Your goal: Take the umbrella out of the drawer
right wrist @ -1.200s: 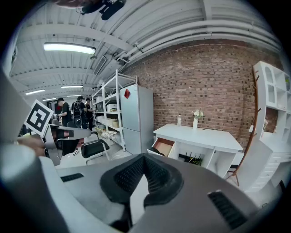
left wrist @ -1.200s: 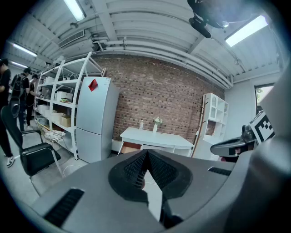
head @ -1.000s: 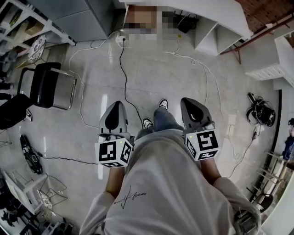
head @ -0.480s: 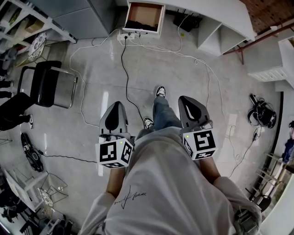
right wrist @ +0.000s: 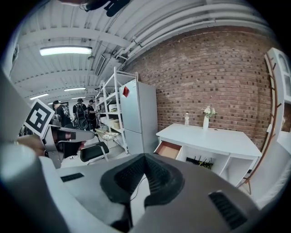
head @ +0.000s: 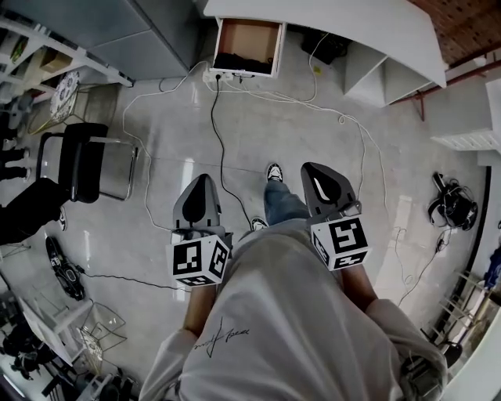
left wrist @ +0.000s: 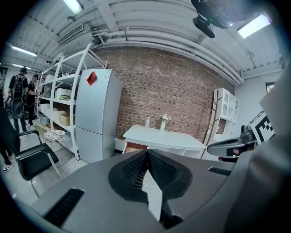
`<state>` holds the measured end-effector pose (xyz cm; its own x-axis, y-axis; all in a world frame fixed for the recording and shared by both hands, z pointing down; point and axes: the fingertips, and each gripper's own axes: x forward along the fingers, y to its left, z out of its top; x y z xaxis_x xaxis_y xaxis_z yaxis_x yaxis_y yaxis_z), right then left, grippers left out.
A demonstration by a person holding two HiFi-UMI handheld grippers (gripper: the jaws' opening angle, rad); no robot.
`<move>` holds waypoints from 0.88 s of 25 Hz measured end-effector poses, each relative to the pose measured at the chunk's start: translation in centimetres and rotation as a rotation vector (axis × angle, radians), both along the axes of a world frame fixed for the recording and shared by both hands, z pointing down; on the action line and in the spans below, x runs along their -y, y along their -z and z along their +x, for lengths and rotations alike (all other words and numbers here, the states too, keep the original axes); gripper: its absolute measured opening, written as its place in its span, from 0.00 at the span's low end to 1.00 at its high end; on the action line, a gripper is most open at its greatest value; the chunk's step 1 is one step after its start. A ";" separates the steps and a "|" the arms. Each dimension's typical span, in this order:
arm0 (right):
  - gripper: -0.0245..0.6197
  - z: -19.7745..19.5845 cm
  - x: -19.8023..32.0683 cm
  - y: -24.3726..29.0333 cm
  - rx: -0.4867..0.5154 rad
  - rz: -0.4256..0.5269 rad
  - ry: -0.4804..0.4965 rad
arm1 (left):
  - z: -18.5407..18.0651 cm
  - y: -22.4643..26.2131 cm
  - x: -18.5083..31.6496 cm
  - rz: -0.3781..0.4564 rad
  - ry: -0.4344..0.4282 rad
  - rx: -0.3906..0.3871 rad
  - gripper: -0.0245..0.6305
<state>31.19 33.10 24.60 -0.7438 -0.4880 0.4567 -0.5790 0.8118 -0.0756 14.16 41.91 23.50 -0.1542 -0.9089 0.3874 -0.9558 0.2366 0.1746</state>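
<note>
floor (head: 172,117) leads to open drawer (head: 250,37) (left gripper (head: 200,180) and right gripper (head: 312,168) clenched, empty).

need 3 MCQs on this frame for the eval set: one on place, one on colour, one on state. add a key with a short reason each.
1. Where is the open drawer?
A. in the front of the desk
B. in the shelf rack
C. loose on the floor

2. What colour is the chair?
A. white
B. black
C. red

3. How do the tongs stand?
A. left tongs and right tongs both shut, empty
B. left open, right shut
C. right shut on an umbrella

Key:
1 A: in the head view the drawer juts out from under the desk's edge.
2 B: the chair's seat and back are both black.
3 A: each gripper view shows its pads meeting with nothing between them.
</note>
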 end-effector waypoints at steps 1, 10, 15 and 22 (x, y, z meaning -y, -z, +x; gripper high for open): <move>0.05 -0.3 1.2 -0.1 0.003 -0.009 0.008 | -0.2 0.0 1.4 -0.004 -0.002 0.004 0.06; 0.05 -3.1 9.6 -1.4 0.018 -0.049 0.137 | -1.6 0.3 11.2 -0.025 0.008 0.047 0.06; 0.05 -4.4 11.8 -1.7 0.024 -0.067 0.163 | -2.4 0.7 13.8 -0.020 0.018 0.045 0.06; 0.05 -6.4 14.8 -2.4 0.033 -0.074 0.153 | -4.0 0.1 16.7 -0.031 0.009 0.041 0.06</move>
<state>24.79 18.32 27.04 -0.8220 -0.3344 0.4611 -0.4456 0.8817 -0.1549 10.12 25.24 23.45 -0.1782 -0.8953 0.4083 -0.9598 0.2496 0.1283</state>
